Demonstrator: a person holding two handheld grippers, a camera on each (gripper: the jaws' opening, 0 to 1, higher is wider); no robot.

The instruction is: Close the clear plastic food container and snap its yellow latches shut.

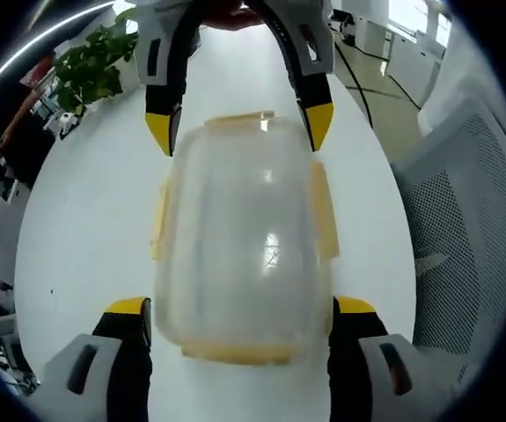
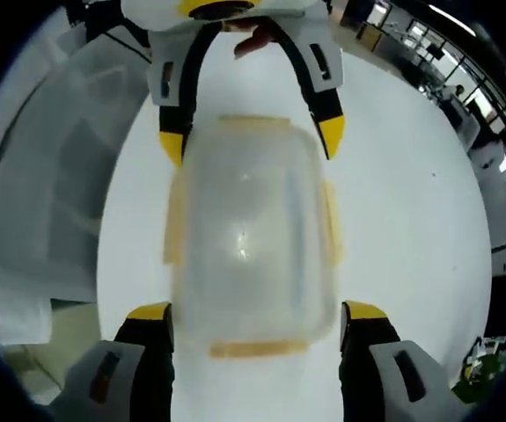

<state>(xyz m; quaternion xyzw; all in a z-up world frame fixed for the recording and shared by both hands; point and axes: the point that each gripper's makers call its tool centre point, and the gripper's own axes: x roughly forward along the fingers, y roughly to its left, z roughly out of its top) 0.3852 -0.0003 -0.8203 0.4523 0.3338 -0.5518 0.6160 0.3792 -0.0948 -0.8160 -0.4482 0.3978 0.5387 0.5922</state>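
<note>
container: clear plastic food container [image 1: 242, 246] sits flat on the white desk [image 1: 85, 220], lid already on top, between the two sets of tongs
latches: yellow latches [image 1: 326, 211] show on all four sides; long-side ones look flared outward, so I judge them not snapped yet. End latches too blurred to call
left tongs: left tongs [image 1: 239, 316] wide open, one jaw each side of the near end of the container, close to its corners, contact unclear, gripping nothing
right tongs: right tongs [image 2: 257, 325] also wide open, straddling the opposite end, holding nothing; in the left gripper view they come in from the top [image 1: 239, 127], tips just beside the far corners
step in hand: lid seated, latching about to start, my read
how to do it well: press the lid down evenly first so the rim seats all round; a cocked lid will stop the latches catching
sequence: one tongs pins the container to the desk, the other pushes a latch down and in. Do opposite latches in pairs
contact: use a jaw tip flat on the latch's outer face, push toward the wall, not straight down
risk: smooth desk, light box, likely to slide or tip if pushed from one side only
check: latch flush against the wall means shut
</note>
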